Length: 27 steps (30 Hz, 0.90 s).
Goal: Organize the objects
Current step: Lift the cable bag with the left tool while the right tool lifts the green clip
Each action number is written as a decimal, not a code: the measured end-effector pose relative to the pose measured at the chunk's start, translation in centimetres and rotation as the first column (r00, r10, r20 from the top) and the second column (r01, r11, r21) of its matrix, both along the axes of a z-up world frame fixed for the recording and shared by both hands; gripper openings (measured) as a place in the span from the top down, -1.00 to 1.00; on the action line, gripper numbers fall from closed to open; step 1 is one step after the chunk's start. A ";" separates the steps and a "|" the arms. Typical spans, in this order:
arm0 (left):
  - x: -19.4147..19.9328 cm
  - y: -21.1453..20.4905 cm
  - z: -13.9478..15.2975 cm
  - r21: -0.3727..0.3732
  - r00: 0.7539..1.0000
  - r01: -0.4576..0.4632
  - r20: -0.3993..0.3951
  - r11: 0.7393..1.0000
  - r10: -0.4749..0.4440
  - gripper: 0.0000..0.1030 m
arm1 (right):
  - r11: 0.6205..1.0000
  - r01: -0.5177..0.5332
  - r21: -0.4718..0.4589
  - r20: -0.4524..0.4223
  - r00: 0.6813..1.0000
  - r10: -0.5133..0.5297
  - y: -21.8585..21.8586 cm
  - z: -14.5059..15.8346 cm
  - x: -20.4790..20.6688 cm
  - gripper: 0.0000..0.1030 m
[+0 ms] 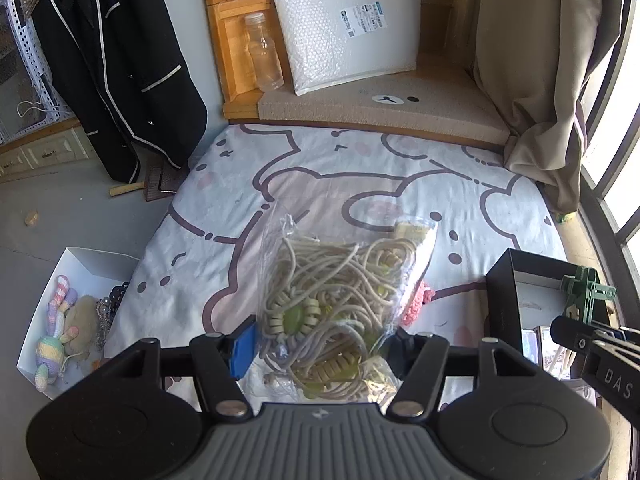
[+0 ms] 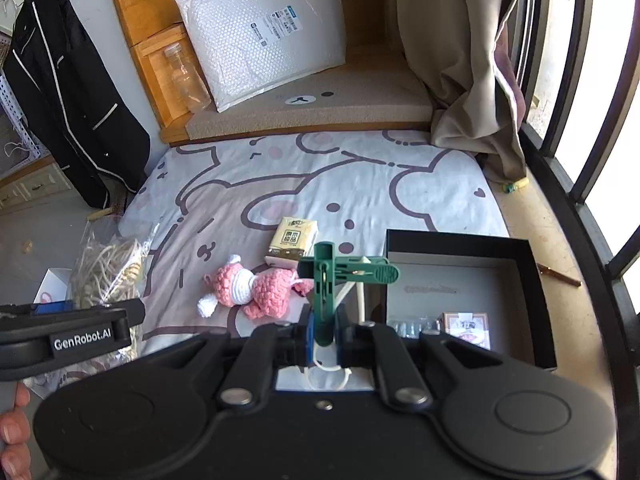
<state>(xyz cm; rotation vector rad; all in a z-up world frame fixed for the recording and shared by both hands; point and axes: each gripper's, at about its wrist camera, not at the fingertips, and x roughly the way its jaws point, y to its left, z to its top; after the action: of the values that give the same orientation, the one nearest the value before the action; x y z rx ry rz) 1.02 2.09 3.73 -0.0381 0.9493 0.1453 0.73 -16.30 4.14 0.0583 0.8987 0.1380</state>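
While your left gripper [image 1: 320,340] clamps the clear bag of cords [image 1: 340,292] above the bedsheet [image 1: 360,168], your right gripper [image 2: 324,336] is closed on a green clip [image 2: 340,276]. The clip hangs just beside the black box [image 2: 460,240].

The left gripper [image 2: 72,322] carries the white words "GenRobot.AI" on its black side. The right gripper [image 1: 600,354] shows the letters "DAS" on its black body. The white bubble mailer [image 2: 260,36] has a printed label, but it is too small to read.
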 end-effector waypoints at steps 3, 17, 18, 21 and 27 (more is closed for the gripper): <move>-0.3 0.0 0.6 -0.005 1.000 0.006 0.017 1.000 -0.006 -0.23 | 1.000 -0.002 -0.006 0.016 1.000 0.002 0.1 0.3 -0.3 0.81; -0.3 -1.1 0.0 -0.019 0.999 0.030 0.014 0.999 -0.030 -0.23 | 1.000 0.018 -0.026 0.020 1.000 -0.018 -0.7 0.2 -0.6 0.80; -0.2 -1.3 -0.1 -0.019 0.999 0.032 0.013 0.999 -0.032 -0.23 | 0.999 0.022 -0.025 0.017 1.000 -0.021 -0.9 0.0 -0.6 0.80; -0.2 -1.7 -0.2 -0.021 0.999 0.036 0.016 0.999 -0.036 -0.23 | 0.999 0.029 -0.016 0.016 0.999 -0.029 -1.5 -0.2 -0.8 0.80; 0.1 -2.7 -0.3 -0.025 0.999 0.050 0.014 0.998 -0.050 -0.23 | 0.999 0.052 -0.011 0.023 0.998 -0.052 -2.8 -0.2 -0.9 0.80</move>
<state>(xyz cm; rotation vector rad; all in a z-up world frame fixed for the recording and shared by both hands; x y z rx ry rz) 1.11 -0.61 3.39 -0.0389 0.9378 0.0867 -0.12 -19.09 3.90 0.0691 0.8747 0.0846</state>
